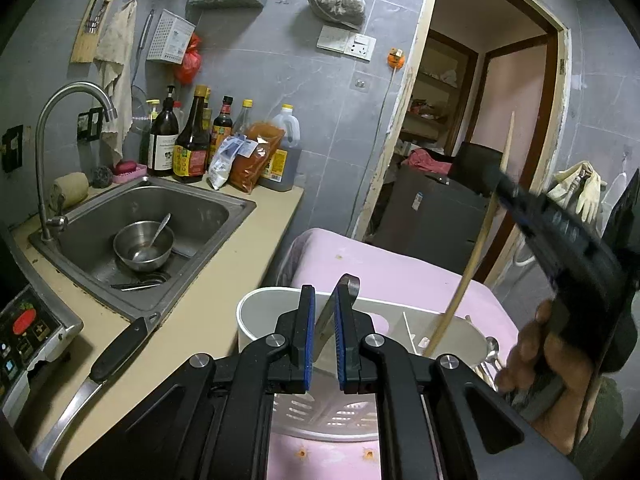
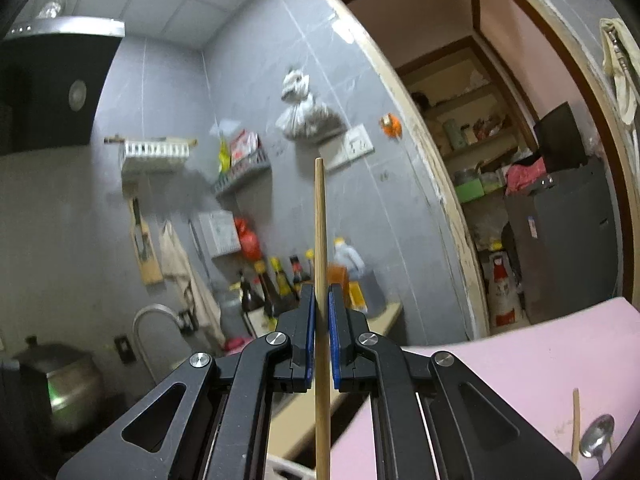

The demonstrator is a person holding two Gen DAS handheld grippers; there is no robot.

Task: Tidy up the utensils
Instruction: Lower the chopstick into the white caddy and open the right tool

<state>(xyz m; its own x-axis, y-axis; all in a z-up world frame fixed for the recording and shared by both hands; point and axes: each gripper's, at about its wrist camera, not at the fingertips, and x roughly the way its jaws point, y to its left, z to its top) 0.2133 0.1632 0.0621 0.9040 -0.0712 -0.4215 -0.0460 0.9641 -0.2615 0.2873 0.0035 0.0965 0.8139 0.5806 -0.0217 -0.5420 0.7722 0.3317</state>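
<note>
My left gripper [image 1: 325, 304] is shut on a flat metal utensil handle [image 1: 347, 286] and holds it over the left compartment of a white utensil holder [image 1: 256, 316] on the pink table. My right gripper [image 2: 319, 300] is shut on a long wooden chopstick [image 2: 320, 240] that points up. In the left wrist view that chopstick [image 1: 476, 252] slants down into the holder's right part, held by the right gripper's black body [image 1: 568, 240]. A metal spoon [image 2: 596, 438] and another wooden stick [image 2: 575, 424] lie on the pink table at the lower right.
A black-handled knife [image 1: 108, 364] lies on the beige counter [image 1: 208, 300] left of the holder. The sink [image 1: 208, 216] holds a steel bowl [image 1: 143, 246] with a spoon. Sauce bottles [image 1: 192, 140] stand at the wall. An open doorway [image 1: 472, 128] is to the right.
</note>
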